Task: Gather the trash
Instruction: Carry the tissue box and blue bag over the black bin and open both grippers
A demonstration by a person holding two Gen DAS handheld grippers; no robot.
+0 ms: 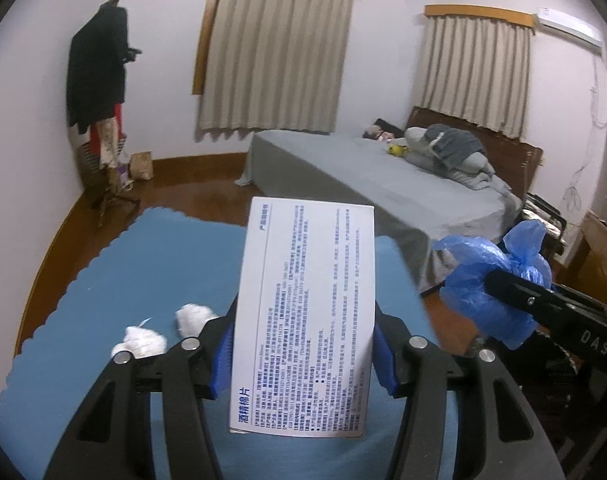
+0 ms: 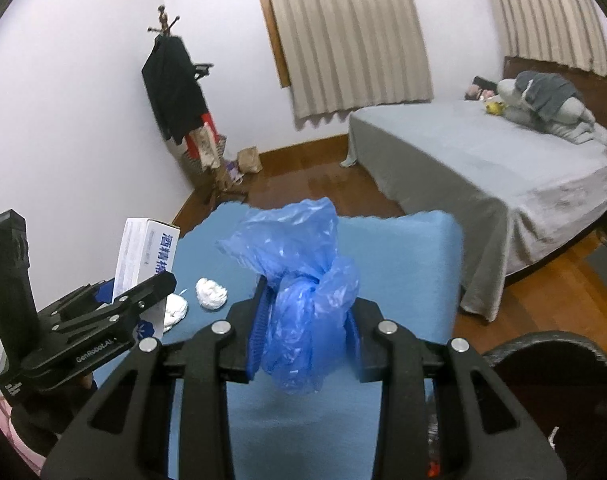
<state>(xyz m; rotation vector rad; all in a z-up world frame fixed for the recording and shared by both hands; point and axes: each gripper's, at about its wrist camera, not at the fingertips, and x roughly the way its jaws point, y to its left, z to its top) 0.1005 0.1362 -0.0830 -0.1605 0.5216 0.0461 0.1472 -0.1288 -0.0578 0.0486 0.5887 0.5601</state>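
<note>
Two tissue wads (image 1: 163, 332) on blue mat (image 1: 103, 280), left gripper (image 1: 303, 356) clamping box (image 1: 303, 312), right gripper (image 2: 303, 320) clamping bag (image 2: 299, 280), bed (image 1: 383, 184) behind

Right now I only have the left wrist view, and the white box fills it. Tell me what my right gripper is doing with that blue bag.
Observer: The right gripper is shut on the blue plastic bag, pinching its bunched middle between the blue pads.
Operator: Report what sits below the bag.
Observer: The blue mat; the bag hangs above it, not resting.
Operator: Check for trash still lying there.
Observer: Two white wads, side by side on the mat, just right of the left gripper, which clamps the white box upright.
</note>
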